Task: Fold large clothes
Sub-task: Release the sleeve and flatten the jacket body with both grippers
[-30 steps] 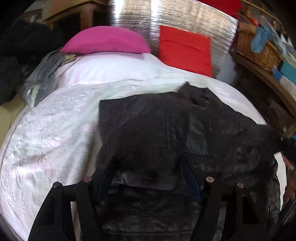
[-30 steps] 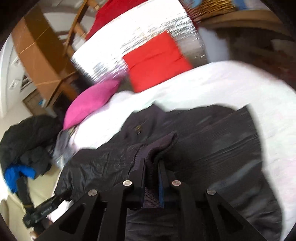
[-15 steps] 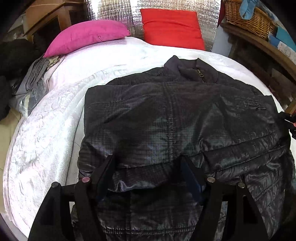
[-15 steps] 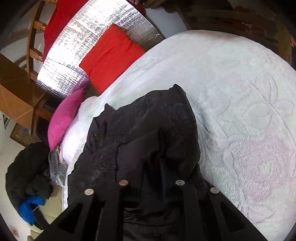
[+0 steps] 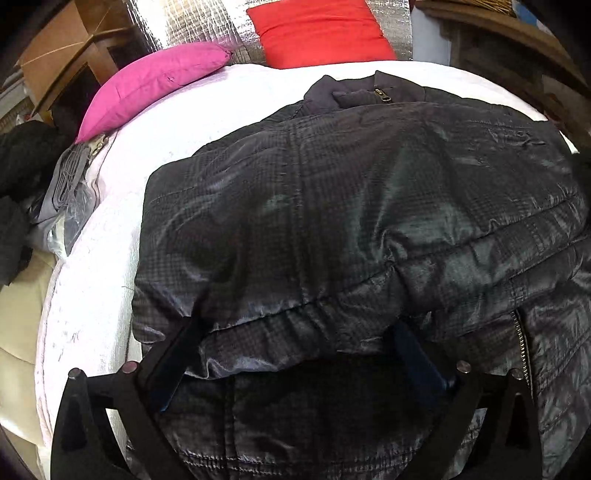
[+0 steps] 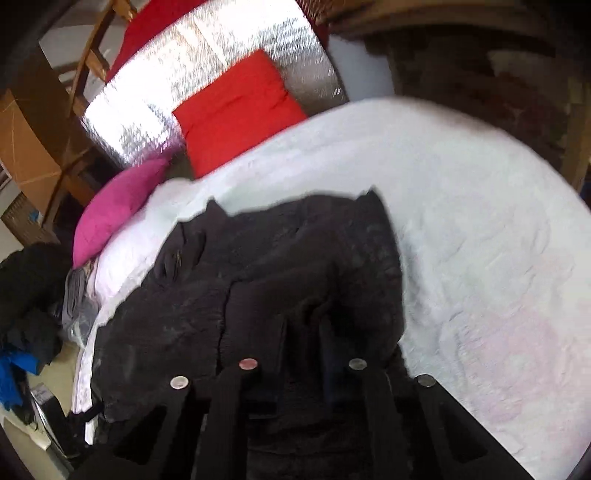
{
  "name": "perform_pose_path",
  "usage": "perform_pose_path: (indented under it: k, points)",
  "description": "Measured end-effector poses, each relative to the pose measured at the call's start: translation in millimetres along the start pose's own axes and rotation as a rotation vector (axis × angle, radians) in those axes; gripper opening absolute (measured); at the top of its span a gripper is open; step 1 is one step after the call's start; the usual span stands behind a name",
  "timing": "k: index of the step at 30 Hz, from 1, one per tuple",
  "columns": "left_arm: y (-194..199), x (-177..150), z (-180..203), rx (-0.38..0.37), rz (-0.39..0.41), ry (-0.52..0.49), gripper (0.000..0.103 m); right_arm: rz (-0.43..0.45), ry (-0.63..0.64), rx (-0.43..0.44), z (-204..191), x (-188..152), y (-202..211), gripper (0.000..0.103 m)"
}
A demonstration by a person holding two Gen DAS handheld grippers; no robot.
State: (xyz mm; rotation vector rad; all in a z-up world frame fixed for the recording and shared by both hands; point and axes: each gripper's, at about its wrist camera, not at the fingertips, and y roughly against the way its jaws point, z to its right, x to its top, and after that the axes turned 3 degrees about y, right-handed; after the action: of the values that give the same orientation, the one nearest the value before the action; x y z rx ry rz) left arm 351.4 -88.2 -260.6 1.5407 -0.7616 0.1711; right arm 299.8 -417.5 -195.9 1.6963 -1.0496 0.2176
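Since a second earlier, your left tool (image 5: 295, 332) had dropped closer to the dark jacket (image 5: 351, 206) and its jaws were opening wide, the folded hem lying loose between them (no pad pressing on it). That jacket lay across the white bed (image 5: 92, 295), collar toward the pink pillow (image 5: 155, 81) and red pillow (image 5: 317, 33). Your right tool (image 6: 303, 332) was closing, clenched on jacket fabric. By my judgement, one side was folded over; the other fold remained.
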Motion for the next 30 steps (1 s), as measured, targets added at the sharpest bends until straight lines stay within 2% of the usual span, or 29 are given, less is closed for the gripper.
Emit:
perform_pose_path:
  k: [2,4,6,7,8,11,12,13,14,15,17,19,21,22,23,24,30]
  points:
    - [-0.3,-2.4,-0.9,-0.003,0.005,-0.004,0.103,0.022,0.011,-0.049,1.1,1.1,8.0,0.014]
    - [0.3,-3.0,-4.0,-0.007,-0.012,-0.009,0.103,-0.027,0.008,-0.073,5.8,-1.0,1.6,0.014]
    - [6.5,-4.4,-6.7,-0.016,-0.013,-0.018,0.103,-0.123,-0.014,-0.072,12.2,-4.8,-17.2,0.014]
    - [11.7,-3.1,-9.3,-0.020,0.004,-0.015,0.103,-0.124,-0.021,-0.063,15.0,-3.3,-16.5,0.014]
    - [18.3,0.0,-13.5,-0.024,0.032,-0.005,0.103,-0.114,-0.029,-0.053,15.9,-0.4,-13.4,0.015]
    - [42.5,5.3,-30.3,-0.032,0.132,0.056,0.103,0.001,-0.086,-0.006,20.9,9.8,12.9,0.017]
    - [46.6,6.6,-35.9,-0.028,0.152,0.080,0.103,0.062,-0.095,0.015,20.8,12.2,23.9,0.024]
    - [48.0,7.8,-41.8,-0.019,0.161,0.109,0.103,0.088,-0.096,0.024,18.9,12.3,27.8,0.046]
    - [45.5,9.0,-47.8,-0.005,0.155,0.138,0.103,0.112,-0.091,0.033,16.1,11.6,32.2,0.084]
    - [42.1,9.4,-51.4,0.009,0.144,0.156,0.103,0.127,-0.080,0.043,11.2,9.9,34.7,0.090]
    - [28.9,11.0,-60.6,0.049,0.094,0.199,0.103,0.189,-0.012,0.061,-6.9,5.4,41.0,0.089]
    - [17.7,12.7,-65.4,0.058,0.059,0.225,0.103,0.181,0.073,0.056,-28.6,2.9,38.9,0.086]
    - [11.7,13.7,-69.0,0.043,0.032,0.245,0.103,0.151,0.139,0.071,-50.0,-3.0,29.8,0.067]
    - [9.5,14.1,-69.4,0.040,0.024,0.251,0.103,0.130,0.160,0.071,-54.8,-4.2,26.0,0.054]
    - [7.9,14.4,-70.4,0.039,0.020,0.257,0.103,0.097,0.190,0.067,-62.6,-7.0,17.3,0.044]
    - [6.7,14.7,-71.0,0.040,0.019,0.260,0.103,0.060,0.222,0.060,-72.8,-10.9,7.2,0.039]
    - [-4.1,18.7,-70.2,0.033,-0.026,0.271,0.103,-0.085,0.288,-0.003,-84.6,-30.7,-29.9,0.038]
